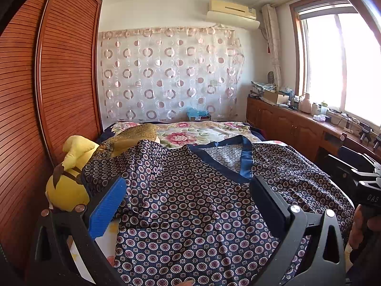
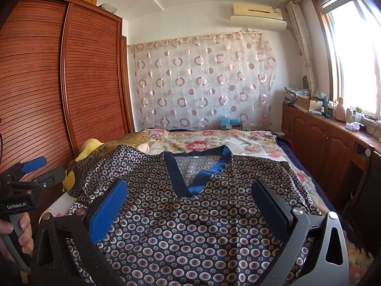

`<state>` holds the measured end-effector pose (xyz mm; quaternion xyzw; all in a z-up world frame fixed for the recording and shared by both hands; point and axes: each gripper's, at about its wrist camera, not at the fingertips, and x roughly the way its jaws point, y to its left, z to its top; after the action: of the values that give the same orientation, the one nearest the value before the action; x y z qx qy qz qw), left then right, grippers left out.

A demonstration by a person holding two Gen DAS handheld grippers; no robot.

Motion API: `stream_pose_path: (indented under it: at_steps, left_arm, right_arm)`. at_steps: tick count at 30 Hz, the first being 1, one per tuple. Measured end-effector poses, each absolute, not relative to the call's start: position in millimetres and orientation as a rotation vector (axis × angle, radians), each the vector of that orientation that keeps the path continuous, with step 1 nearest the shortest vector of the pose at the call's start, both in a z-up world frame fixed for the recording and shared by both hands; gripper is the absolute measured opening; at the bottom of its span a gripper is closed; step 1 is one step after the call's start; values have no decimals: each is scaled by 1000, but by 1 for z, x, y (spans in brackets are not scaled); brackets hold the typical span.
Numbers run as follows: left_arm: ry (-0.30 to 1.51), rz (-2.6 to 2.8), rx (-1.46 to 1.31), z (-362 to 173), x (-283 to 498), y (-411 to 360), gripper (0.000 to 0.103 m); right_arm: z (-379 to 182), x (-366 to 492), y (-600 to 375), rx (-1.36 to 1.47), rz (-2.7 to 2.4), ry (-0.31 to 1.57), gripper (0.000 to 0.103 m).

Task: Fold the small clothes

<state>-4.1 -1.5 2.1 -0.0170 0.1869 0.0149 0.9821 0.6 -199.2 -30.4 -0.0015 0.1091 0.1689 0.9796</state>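
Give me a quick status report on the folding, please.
Both grippers open, left, right, hovering. Patterned top spread flat, unfolded. Yellow plush toy under its left sleeve.

The left gripper [image 2: 33,174], seen at the left edge of the right wrist view, carries the white marking "GenRobot.AI" on the front face of its black body, above the grey handle held by a hand [image 2: 16,234]. In the left wrist view, the right gripper [image 1: 366,178] shows faint raised letters on its black body reading approximately "DAS"; the marking is only partly legible.
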Motion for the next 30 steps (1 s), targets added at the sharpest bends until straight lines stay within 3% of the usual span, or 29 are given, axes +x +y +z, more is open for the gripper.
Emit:
stream_pose_path:
  at_steps: [30]
  left_arm:
    - [388, 31, -30, 1, -3, -1, 103]
  right_arm:
    - [-33, 2, -201, -1, 347, 227, 103]
